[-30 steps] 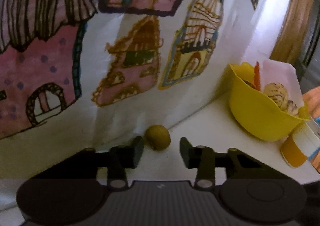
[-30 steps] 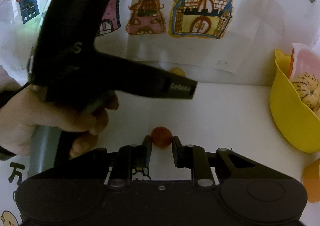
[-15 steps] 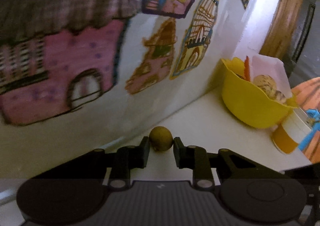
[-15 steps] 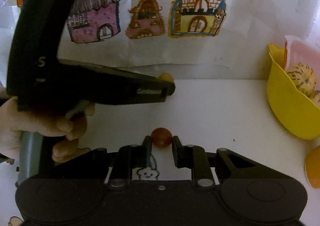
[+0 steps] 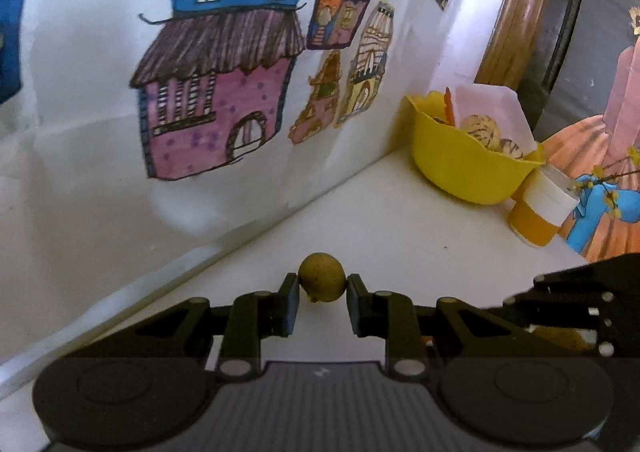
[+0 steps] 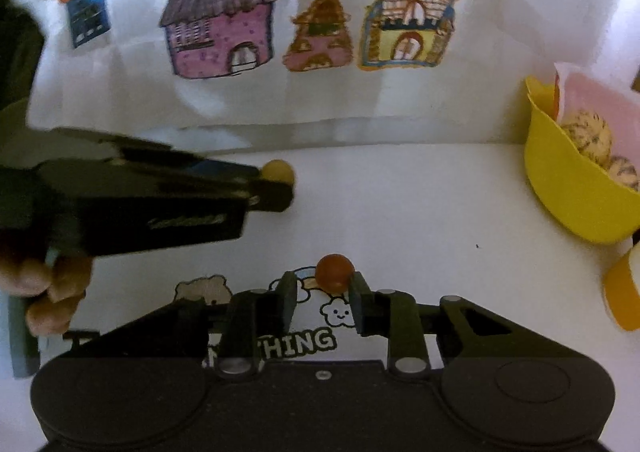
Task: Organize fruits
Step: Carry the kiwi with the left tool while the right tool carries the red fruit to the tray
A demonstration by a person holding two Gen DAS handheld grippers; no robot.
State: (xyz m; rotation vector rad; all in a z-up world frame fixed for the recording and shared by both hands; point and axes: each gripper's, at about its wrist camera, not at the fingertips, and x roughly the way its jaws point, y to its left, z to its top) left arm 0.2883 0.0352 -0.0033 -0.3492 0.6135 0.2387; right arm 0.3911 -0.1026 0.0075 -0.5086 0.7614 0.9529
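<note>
The right gripper [image 6: 322, 292] clamps a round red fruit [image 6: 334, 272] above the white table [image 6: 420, 211]; it shows no long axis. Farther left, the left gripper [image 5: 322, 302] pinches a yellow-green fruit [image 5: 321, 277]. The yellow bowl [image 6: 568, 195] sits far right.

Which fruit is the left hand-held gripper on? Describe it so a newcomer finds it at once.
Start at the wall of house drawings, then drop to the white table at its foot. The yellow-green fruit sits there, between the left hand-held gripper fingers. It is small, round and dull olive-yellow, unlike the red-brown fruit at the right hand-held gripper.
</note>
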